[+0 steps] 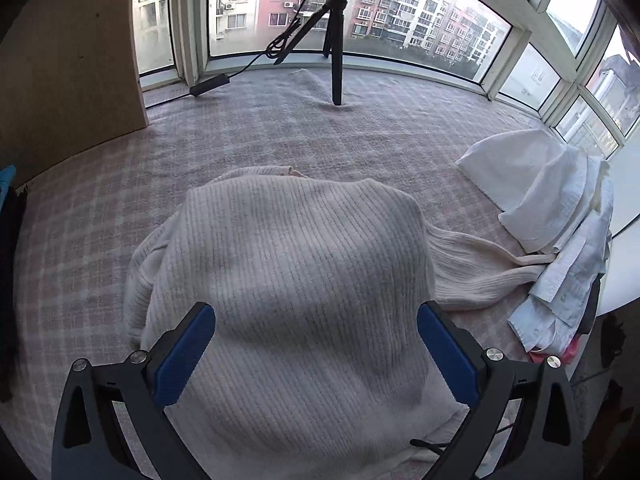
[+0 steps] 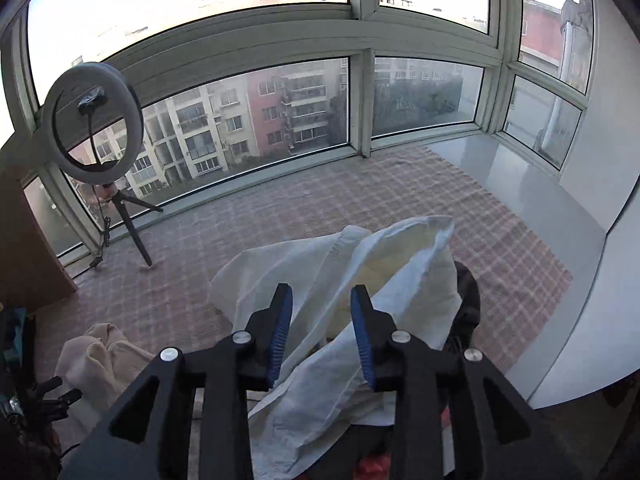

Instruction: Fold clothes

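Cream ribbed sweater [image 1: 288,280]: lies folded on the pink plaid blanket [image 1: 120,200], one sleeve trailing out toward the pile of white and pale-blue shirts [image 1: 560,240] beside it. Left tongs [image 1: 316,354]: spread wide above the sweater, blue pads clear of the knit. Right tongs [image 2: 322,336]: partly parted, a fold of white shirt [image 2: 400,264] between the pads, which do not press on it. Tripod [image 1: 334,52]: stands on the blanket beyond the sweater, by the window. Ring light [image 2: 92,122]: atop the tripod. Wooden panel [image 1: 68,60]: beyond the sweater, at the window's far end from the shirts.
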`<act>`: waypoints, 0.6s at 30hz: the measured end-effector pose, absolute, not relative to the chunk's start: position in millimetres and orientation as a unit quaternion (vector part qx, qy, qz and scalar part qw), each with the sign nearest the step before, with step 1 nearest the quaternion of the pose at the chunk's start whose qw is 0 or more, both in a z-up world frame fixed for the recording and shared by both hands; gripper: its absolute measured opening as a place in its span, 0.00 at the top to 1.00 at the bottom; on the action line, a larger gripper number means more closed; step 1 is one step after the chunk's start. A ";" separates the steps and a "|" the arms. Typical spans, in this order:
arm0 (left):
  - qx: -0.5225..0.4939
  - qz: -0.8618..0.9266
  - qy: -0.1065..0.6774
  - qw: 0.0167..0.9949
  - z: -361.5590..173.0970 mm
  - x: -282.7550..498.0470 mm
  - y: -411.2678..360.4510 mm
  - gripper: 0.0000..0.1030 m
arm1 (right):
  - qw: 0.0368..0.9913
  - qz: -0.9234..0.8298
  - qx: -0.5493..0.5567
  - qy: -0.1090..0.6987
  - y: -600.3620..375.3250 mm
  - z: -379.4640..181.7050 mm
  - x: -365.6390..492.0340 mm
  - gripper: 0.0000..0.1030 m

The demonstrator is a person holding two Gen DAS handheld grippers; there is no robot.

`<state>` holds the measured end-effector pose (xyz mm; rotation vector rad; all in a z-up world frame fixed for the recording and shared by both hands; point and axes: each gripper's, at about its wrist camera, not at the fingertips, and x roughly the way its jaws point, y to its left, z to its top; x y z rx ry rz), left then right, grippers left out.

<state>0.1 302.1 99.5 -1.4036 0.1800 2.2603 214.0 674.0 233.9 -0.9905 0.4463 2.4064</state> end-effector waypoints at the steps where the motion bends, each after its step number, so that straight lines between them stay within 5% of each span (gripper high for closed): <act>1: -0.508 0.824 0.079 0.238 97.6 0.1 314.1 0.01 | 0.229 0.884 -0.370 0.172 660.6 224.0 212.9 0.69; 3: -0.504 0.827 0.113 0.225 88.8 -5.8 331.6 0.02 | 0.205 0.883 -0.385 0.174 637.7 208.8 207.7 0.69; 5: -0.498 0.828 0.147 0.210 79.6 -12.2 348.8 0.14 | 0.187 0.883 -0.395 0.172 617.4 195.9 202.4 0.69; 7: -0.509 0.824 0.157 0.194 72.0 -19.8 348.3 0.48 | 0.177 0.882 -0.400 0.174 605.8 188.4 199.6 0.69; 11: -0.521 0.814 0.086 0.243 78.9 -23.8 320.8 0.84 | 0.161 0.879 -0.409 0.186 593.2 181.9 198.7 0.69; 18: -0.464 0.828 0.019 0.313 150.7 10.7 223.5 0.89 | 0.150 0.885 -0.396 0.195 593.4 210.9 223.1 0.69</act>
